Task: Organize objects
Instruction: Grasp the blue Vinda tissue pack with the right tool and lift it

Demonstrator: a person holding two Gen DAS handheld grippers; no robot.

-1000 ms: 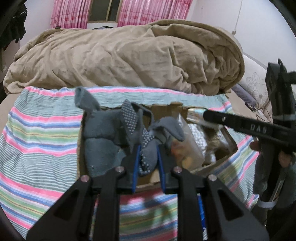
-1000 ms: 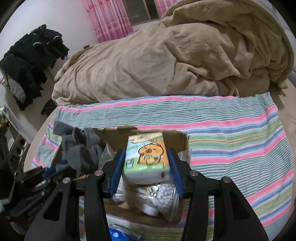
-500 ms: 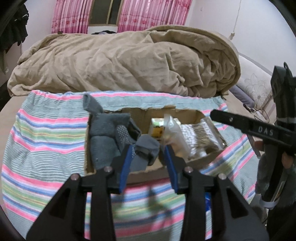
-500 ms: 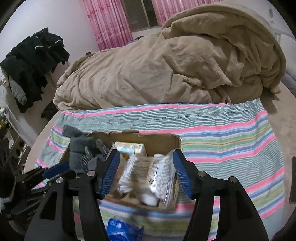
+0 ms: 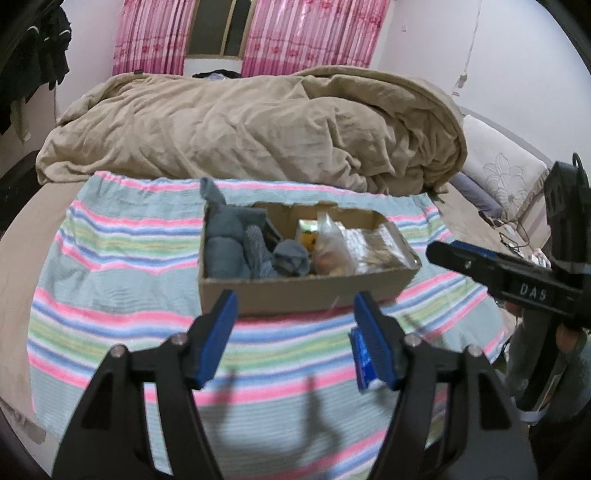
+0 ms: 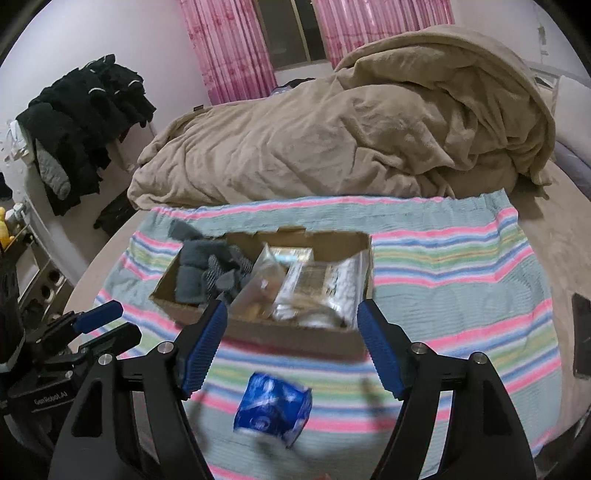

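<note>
Now both the left gripper (image 5: pixel 291 334) and right gripper (image 6: pixel 291 341) gape, released, near the brown cardboard box (image 5: pixel 295 291) holding grey socks (image 5: pixel 236 247); a blue packet (image 6: pixel 273 410) lies nearer.

The left tool (image 5: pixel 293 332) hangs above the striped blanket (image 5: pixel 122 258), its blue-padded fingers (image 5: pixel 218 334) spread wide with nothing between them. Just beyond the fingertips sits an open cardboard box (image 5: pixel 295 291) on the blanket. Grey socks (image 5: pixel 236 247) fill the box's left half, one sock end poking up over the far left corner. In the middle stands a small green and yellow packet (image 5: pixel 307 236), and clear plastic bags (image 5: pixel 354 247) take up the right half. A blue packet (image 5: pixel 362 360) lies on the blanket, partly hidden behind the right finger. The right tool (image 5: pixel 498 273) reaches in from the right edge. A rumpled tan duvet (image 5: pixel 258 129) covers the far part of the bed, with pink curtains (image 5: pixel 306 33) behind.
</note>
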